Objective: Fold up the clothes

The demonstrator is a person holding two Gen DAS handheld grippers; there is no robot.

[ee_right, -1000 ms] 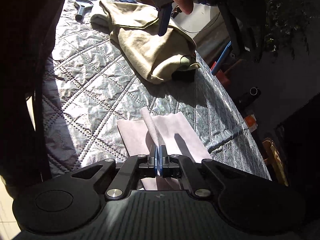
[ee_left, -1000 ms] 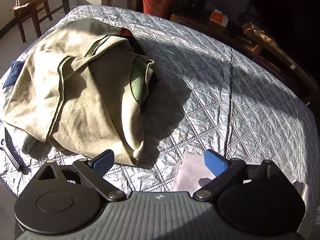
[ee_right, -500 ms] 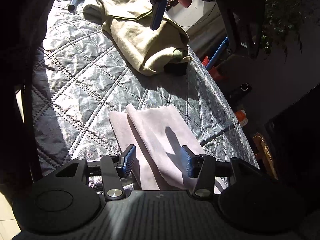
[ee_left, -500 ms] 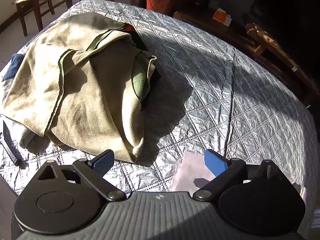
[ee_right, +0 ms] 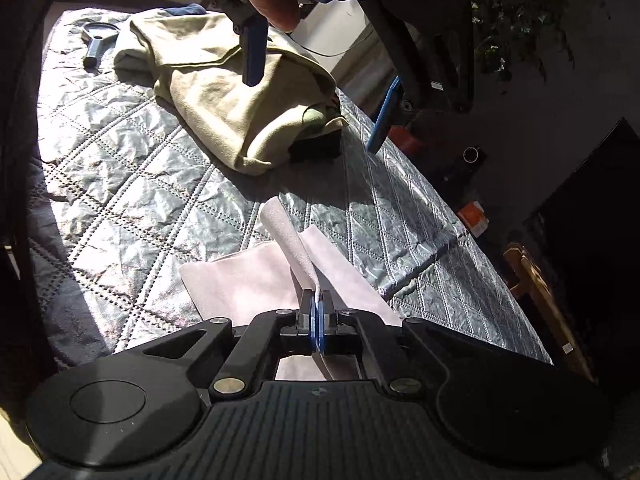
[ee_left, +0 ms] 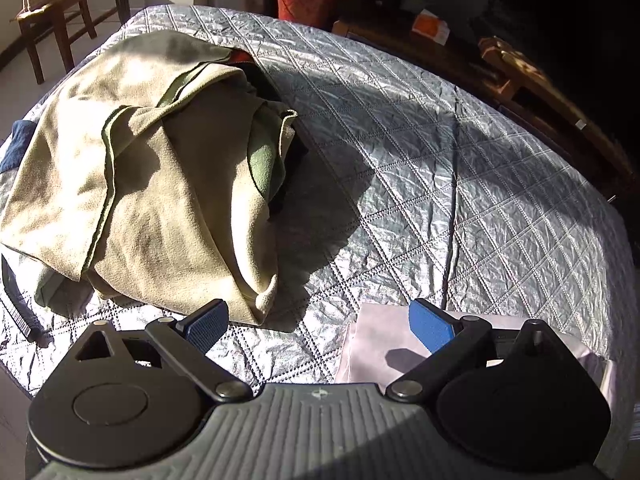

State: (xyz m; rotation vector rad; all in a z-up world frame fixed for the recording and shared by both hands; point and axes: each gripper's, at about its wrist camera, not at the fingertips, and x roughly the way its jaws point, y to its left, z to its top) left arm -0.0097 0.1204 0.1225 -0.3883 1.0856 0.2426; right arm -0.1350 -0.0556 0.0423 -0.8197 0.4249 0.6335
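A pale pink cloth [ee_right: 248,280] lies folded on the quilted silver table cover [ee_right: 132,184]. My right gripper [ee_right: 317,320] is shut on a raised fold of the pink cloth, which stands up as a ridge in front of the pads. My left gripper [ee_left: 318,326] is open and empty, hovering above the cover; its right pad is over the pink cloth [ee_left: 380,344]. It also shows in the right wrist view [ee_right: 316,84], held by a hand above the pile. A heap of beige and green clothes [ee_left: 152,184] lies to the left, also in the right wrist view [ee_right: 240,92].
A black strap [ee_left: 16,300] lies at the table's left edge. A black tool [ee_right: 96,42] lies on the far corner. A wooden chair [ee_left: 52,12], a red bag [ee_left: 304,0] and dark wooden furniture [ee_left: 540,92] stand around the table.
My right gripper opened over the pink cloth half a second ago and has shut again on a raised fold. My left gripper stayed open and drifted slightly over the pile.
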